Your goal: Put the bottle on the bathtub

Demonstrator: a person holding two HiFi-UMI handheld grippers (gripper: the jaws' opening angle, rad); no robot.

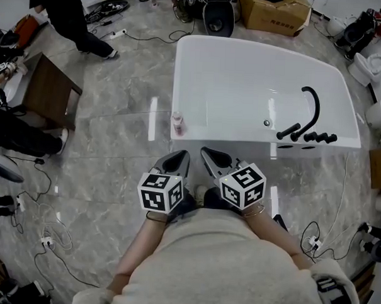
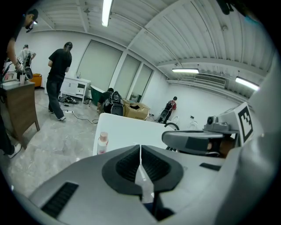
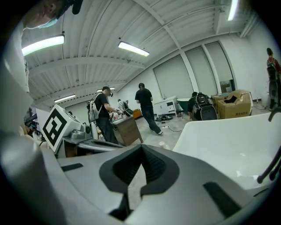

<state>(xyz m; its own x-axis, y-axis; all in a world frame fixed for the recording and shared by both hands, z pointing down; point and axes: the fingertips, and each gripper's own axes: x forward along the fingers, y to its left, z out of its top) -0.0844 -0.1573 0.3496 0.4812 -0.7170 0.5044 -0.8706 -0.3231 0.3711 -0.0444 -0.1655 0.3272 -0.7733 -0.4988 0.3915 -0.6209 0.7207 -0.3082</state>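
Observation:
A small clear bottle [image 1: 177, 122] with a pinkish cap and label stands upright on the near left corner of the white bathtub [image 1: 245, 62]. No gripper holds it. My left gripper [image 1: 181, 156] hangs just short of the tub's front edge, below the bottle, jaws shut and empty. My right gripper [image 1: 209, 155] is beside it, also shut with nothing in it. In the left gripper view the bottle [image 2: 102, 143] shows past the closed gripper [image 2: 140, 147], on the tub's corner [image 2: 131, 129]. In the right gripper view the closed gripper [image 3: 141, 147] points past the tub [image 3: 228, 136].
A black faucet [image 1: 310, 115] with black knobs sits on the tub's right end. A wooden table [image 1: 45, 88] stands at the left, with people around it. Cables and power strips [image 1: 45, 239] lie on the marble floor. A cardboard box [image 1: 272, 10] is behind the tub.

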